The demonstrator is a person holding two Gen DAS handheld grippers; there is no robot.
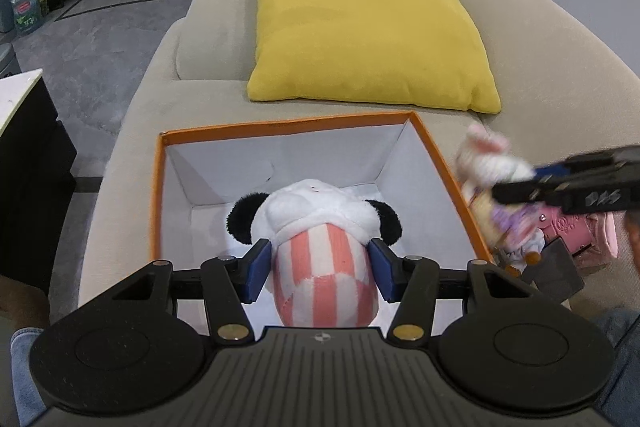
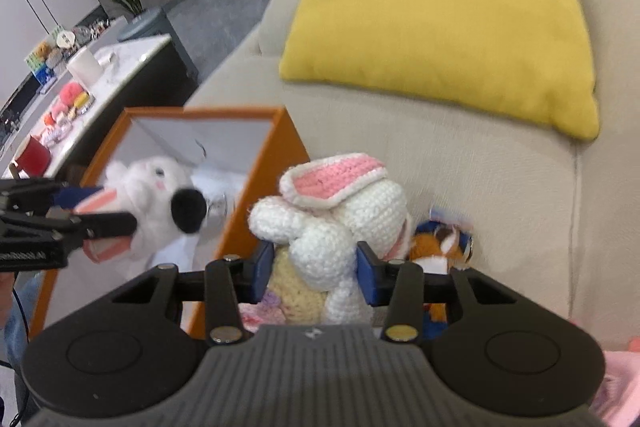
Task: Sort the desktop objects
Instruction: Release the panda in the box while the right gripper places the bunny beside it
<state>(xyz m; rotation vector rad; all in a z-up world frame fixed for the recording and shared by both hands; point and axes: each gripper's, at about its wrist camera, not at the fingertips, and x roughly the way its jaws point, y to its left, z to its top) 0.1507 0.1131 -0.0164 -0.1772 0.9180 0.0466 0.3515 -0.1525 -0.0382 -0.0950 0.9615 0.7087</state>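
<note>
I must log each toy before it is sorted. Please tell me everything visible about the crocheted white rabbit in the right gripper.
The crocheted rabbit is white yarn, with long ears lined in pink and edged white, the upper ear folded flat over its head, and a pale yellow knitted body below. The right gripper clasps it between the blue pads, which press its plump white limbs. It hangs beside the orange box, outside its right wall, over the beige sofa. A small orange toy sits just behind it.

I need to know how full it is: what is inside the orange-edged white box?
Inside the orange-edged white box, only the black-eared white plush toy shows, held by the left gripper. It covers part of the floor.
</note>
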